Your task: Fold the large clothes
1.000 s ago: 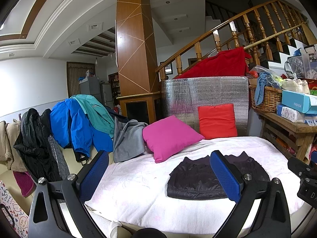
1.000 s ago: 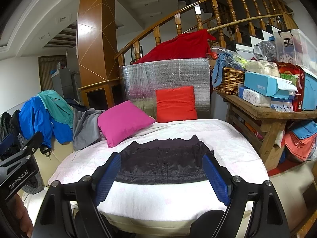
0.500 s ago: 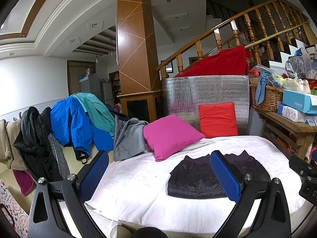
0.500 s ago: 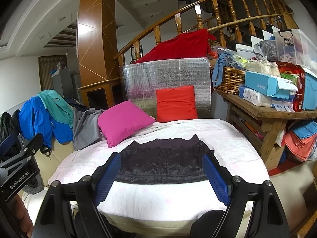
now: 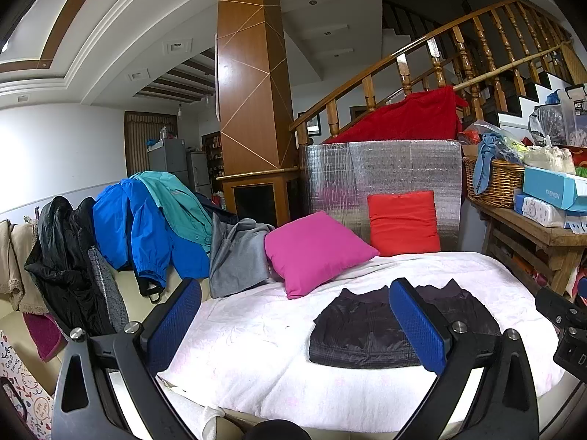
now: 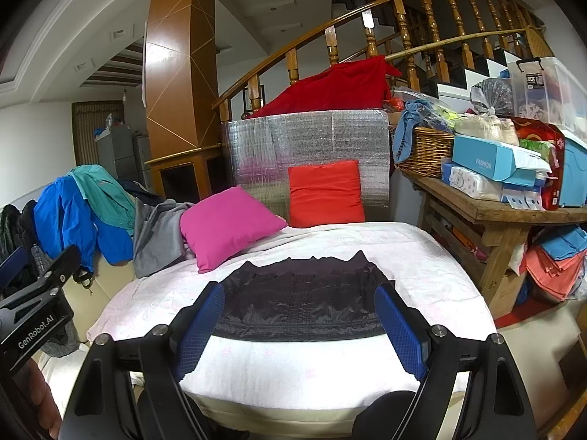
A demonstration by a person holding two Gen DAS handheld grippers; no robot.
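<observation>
A dark folded garment [image 6: 304, 297] lies flat on the white padded surface [image 6: 293, 366]; it also shows in the left wrist view [image 5: 359, 333]. My right gripper [image 6: 301, 326] is open and empty, held back from the near edge and facing the garment. My left gripper [image 5: 293, 322] is open and empty, held to the left of the garment, its right finger [image 5: 414, 322] in front of it. A pile of jackets, blue [image 5: 146, 227], teal [image 5: 176, 201], grey [image 5: 238, 253] and black [image 5: 62, 256], hangs at the left.
A pink cushion [image 6: 227, 223] and a red cushion [image 6: 324, 192] lean at the back against a silver foil panel [image 6: 308, 146]. A wooden bench [image 6: 495, 220] with boxes and a wicker basket [image 6: 425, 150] stands at the right. Folded clothes [image 6: 554, 264] lie under it.
Almost nothing. The left wrist view has shifted very slightly; both grippers stay open and the garment has not moved.
</observation>
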